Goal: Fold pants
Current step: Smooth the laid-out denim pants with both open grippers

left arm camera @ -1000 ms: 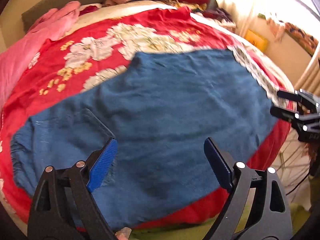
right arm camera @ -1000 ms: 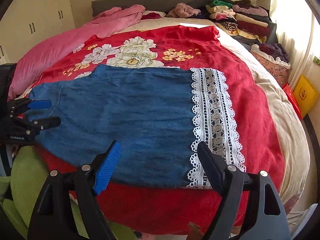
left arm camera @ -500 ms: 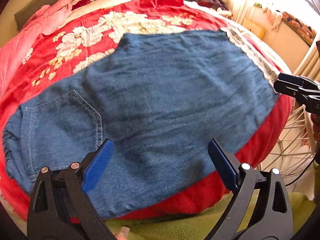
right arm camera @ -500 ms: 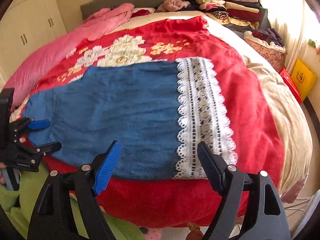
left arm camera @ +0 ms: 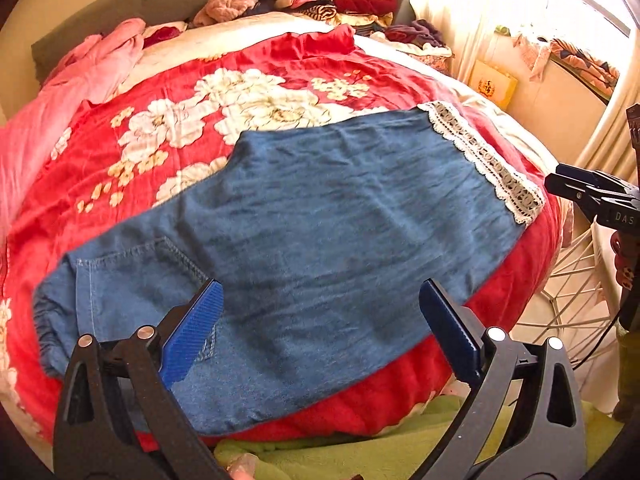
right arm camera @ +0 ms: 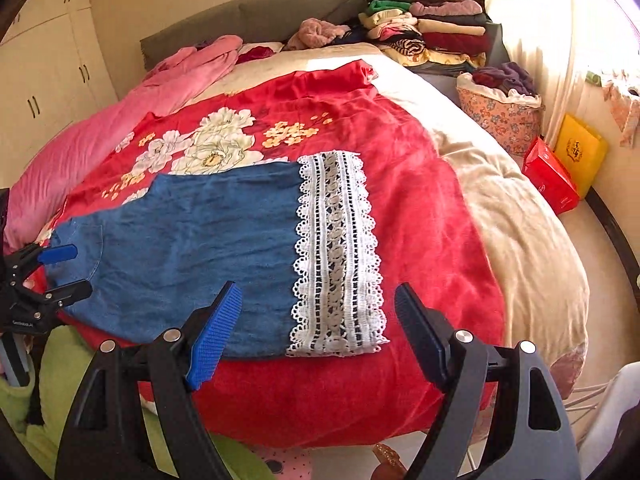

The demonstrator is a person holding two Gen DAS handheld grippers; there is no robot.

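Observation:
Blue denim pants with a white lace hem lie flat on the red floral blanket, folded leg on leg. The back pocket is at the waist end on the left. My left gripper is open and empty, above the near edge by the pocket; it also shows in the right wrist view. My right gripper is open and empty, above the near edge by the lace hem; in the left wrist view only its tips show at the right edge.
A pink quilt lies along the bed's left side. Stacked folded clothes sit at the head. A floral basket, a red box and a yellow box stand on the floor at right. A green cloth lies below the near edge.
Both grippers have pulled back and up from the pants, staying open. The views have widened and show more of the bed. The pants have not moved.

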